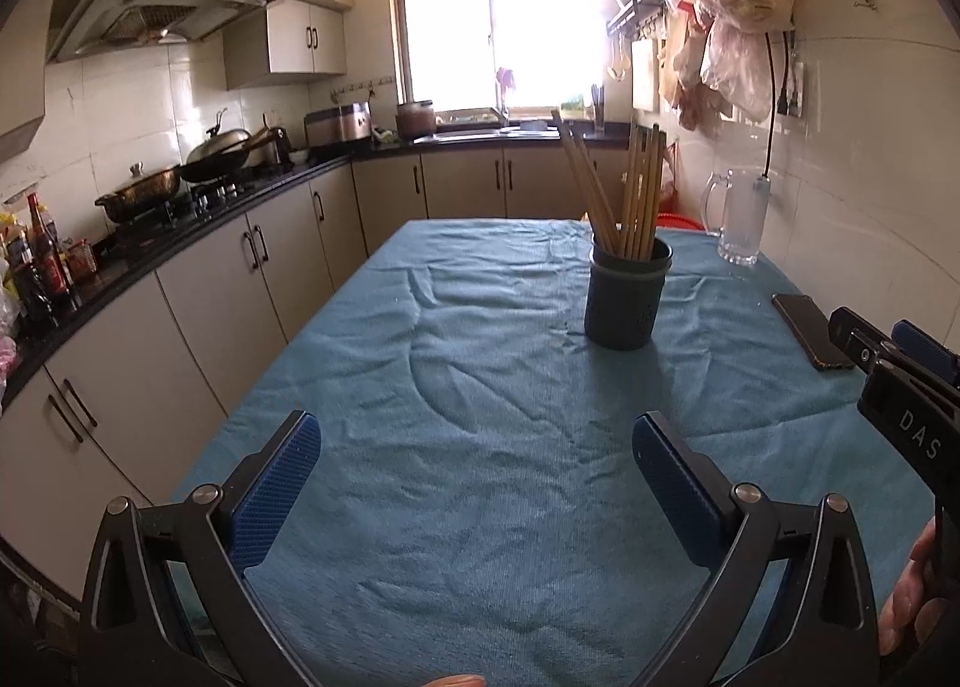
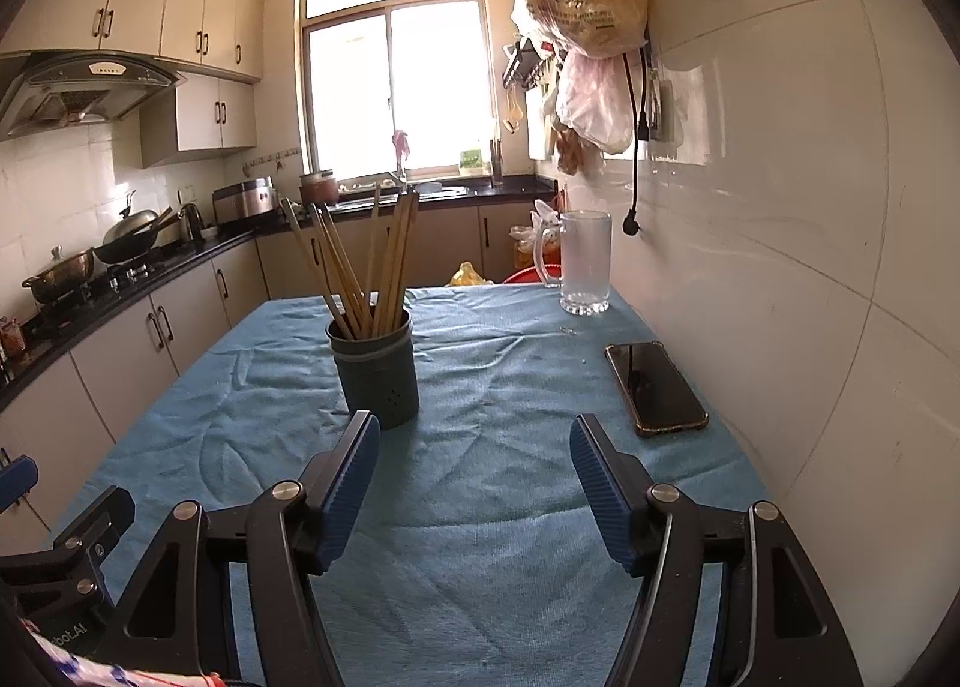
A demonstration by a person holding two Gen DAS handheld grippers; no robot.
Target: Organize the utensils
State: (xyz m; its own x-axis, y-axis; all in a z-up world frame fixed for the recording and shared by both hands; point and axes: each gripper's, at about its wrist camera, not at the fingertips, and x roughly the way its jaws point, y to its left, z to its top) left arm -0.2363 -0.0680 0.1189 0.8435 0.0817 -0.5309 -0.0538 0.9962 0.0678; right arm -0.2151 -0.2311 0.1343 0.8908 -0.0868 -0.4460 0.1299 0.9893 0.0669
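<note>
Chopsticks (image 2: 360, 273) are seen gathered upright in the cup (image 2: 377, 372), at twelve o'clock on the blue cloth (image 2: 492, 507).

Both the left gripper (image 1: 477, 468) and right gripper (image 2: 474, 483) are held wide and empty; sorting looks finished, otherwise a reach forward is needed.

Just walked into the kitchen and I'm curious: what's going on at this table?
A person is holding a gripper in each hand above a table covered by a blue cloth. The left gripper and right gripper are both open and hold nothing. The chopsticks stand in the dark holder; none lie loose on the cloth. A phone and a glass mug sit near the wall, untouched.
</note>
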